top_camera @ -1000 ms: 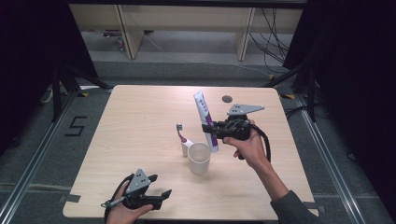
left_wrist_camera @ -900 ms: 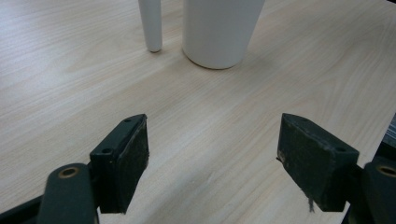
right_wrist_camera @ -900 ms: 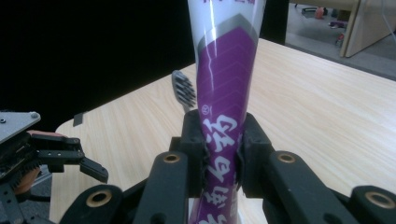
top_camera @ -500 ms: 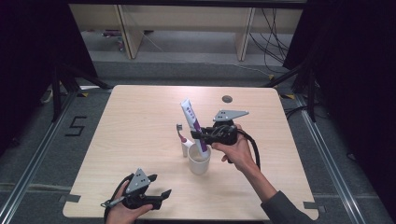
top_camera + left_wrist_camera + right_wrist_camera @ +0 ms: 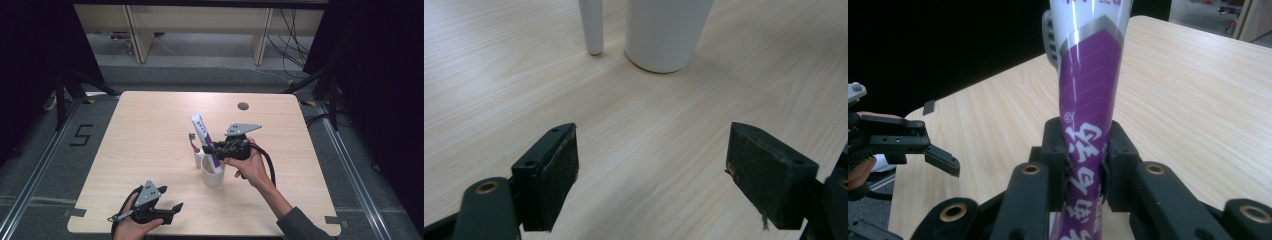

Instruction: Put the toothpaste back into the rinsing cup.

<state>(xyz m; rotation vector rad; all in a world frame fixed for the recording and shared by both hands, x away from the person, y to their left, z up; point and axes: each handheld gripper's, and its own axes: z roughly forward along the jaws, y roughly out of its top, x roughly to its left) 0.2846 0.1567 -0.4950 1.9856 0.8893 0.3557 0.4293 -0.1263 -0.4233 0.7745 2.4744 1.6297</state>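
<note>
A white cup (image 5: 212, 174) stands near the table's middle, and its base shows in the left gripper view (image 5: 664, 35). My right gripper (image 5: 214, 149) (image 5: 1087, 165) is shut on a purple and white toothpaste tube (image 5: 202, 135) (image 5: 1090, 100). The tube leans up to the left with its lower end down in the cup. A slim white toothbrush (image 5: 196, 150) (image 5: 591, 25) stands upright just left of the cup. At the table's front edge my left gripper (image 5: 172, 209) (image 5: 651, 175) is open. Its jaws have just been opening, with bare table between them.
The wooden table (image 5: 150, 130) has a small dark round hole (image 5: 243, 106) at its far right. My left gripper (image 5: 923, 145) lies off to the left in the right gripper view. Dark floor and shelf legs lie beyond the far edge.
My right gripper moved left and down with the tube, from beside the cup to over it. The tube's lower end now sits in the cup. The left hand stayed put.
</note>
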